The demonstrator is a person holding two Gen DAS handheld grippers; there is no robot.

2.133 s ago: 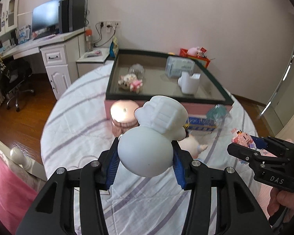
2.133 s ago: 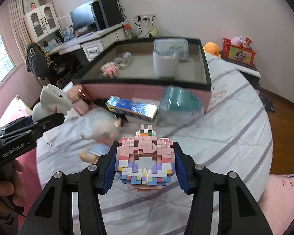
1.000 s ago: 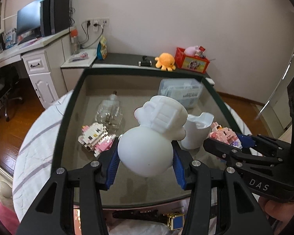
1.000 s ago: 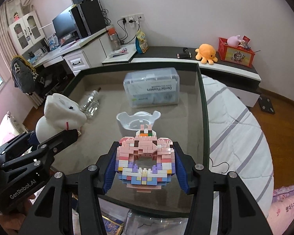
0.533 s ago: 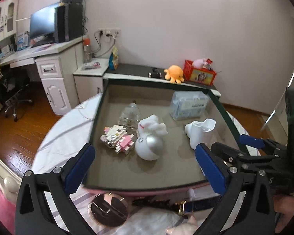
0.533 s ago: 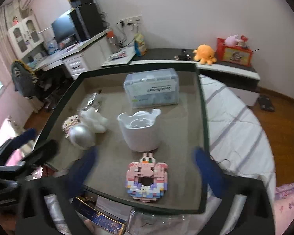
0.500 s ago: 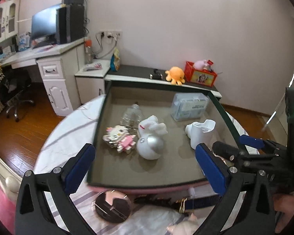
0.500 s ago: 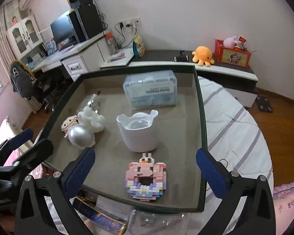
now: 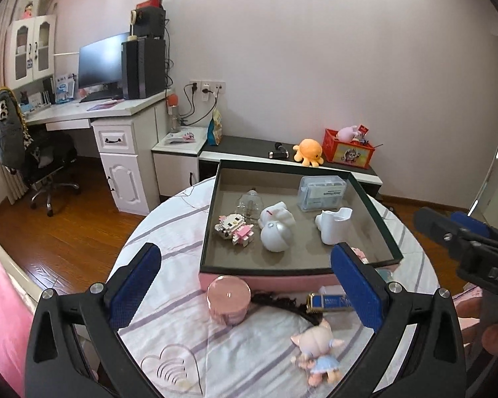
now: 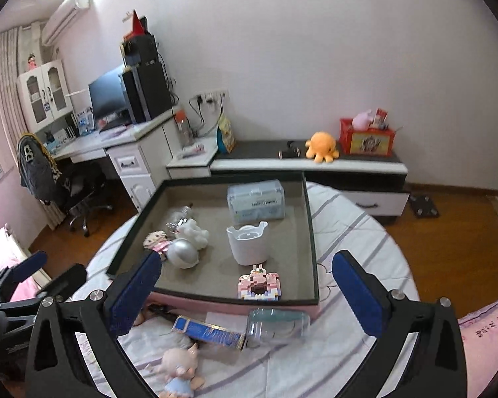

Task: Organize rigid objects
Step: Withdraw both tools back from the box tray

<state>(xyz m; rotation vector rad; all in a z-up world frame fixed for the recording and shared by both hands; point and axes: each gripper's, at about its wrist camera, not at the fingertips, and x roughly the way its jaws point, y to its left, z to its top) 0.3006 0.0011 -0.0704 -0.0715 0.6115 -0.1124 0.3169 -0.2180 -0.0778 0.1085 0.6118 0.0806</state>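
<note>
On the striped bedcover: one shallow pink-sided, dark-rimmed storage tray, lined grey.

Contents, already sorted:
- white round-bodied rabbit figurine, lying on its side mid-tray;
- pink-and-white block-built cat figure, just left of it;
- clear plastic bottle, lying behind;
- translucent lidded box, at the far wall;
- white open-topped cup, upright;
- pink block-built ring model, near the front rim.

Items lie apart from one another, presumably so each stays reachable.

Unsorted, on the cover in front of the tray:
- pink round lidded tin, touching the tray's front wall;
- blue foil-wrapped box;
- clear plastic jar, lying on its side;
- small pink-haired doll in blue;
- dark cord or band, identity unclear.

Left gripper: jaws spread wide, holding nothing; the tin sits between its fingers, low in view, the doll nearer its right finger. Right gripper: likewise spread and empty, the blue box and jar lying between its fingers. Both hover short of the tray, probably placed for the next pick.
</note>
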